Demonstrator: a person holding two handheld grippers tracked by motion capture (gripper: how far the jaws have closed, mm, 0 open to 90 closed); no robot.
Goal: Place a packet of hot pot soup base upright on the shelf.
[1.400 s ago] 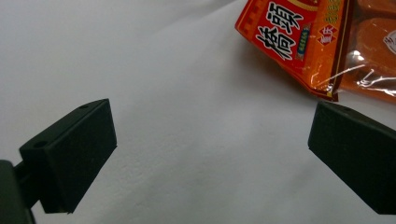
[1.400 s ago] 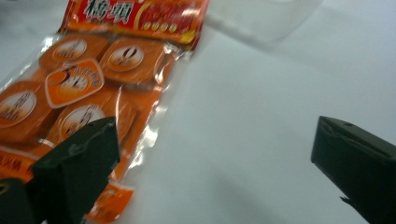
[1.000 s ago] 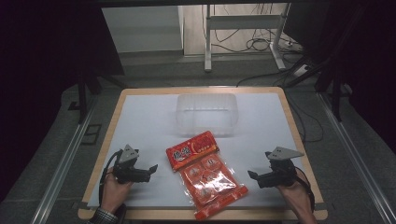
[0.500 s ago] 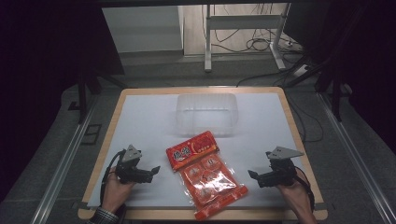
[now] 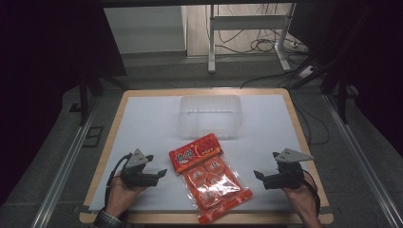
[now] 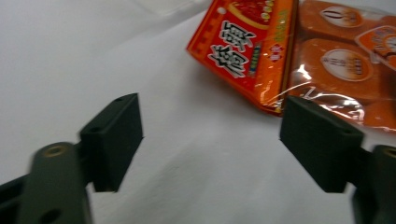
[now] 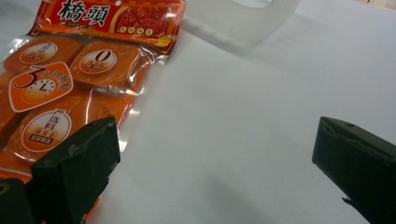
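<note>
Both grippers, left [image 5: 161,173] and right [image 5: 259,175], remain wide open, empty and unmoved beside the flat orange-red plastic snack packet [image 5: 209,180] lying between them; no grasp yet begun.

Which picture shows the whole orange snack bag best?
The high view: the whole orange snack bag lies flat on the white table between both grippers. The left gripper view shows its red header and some squares close up; the right gripper view shows its header and squares, cut off at the edge.
</note>
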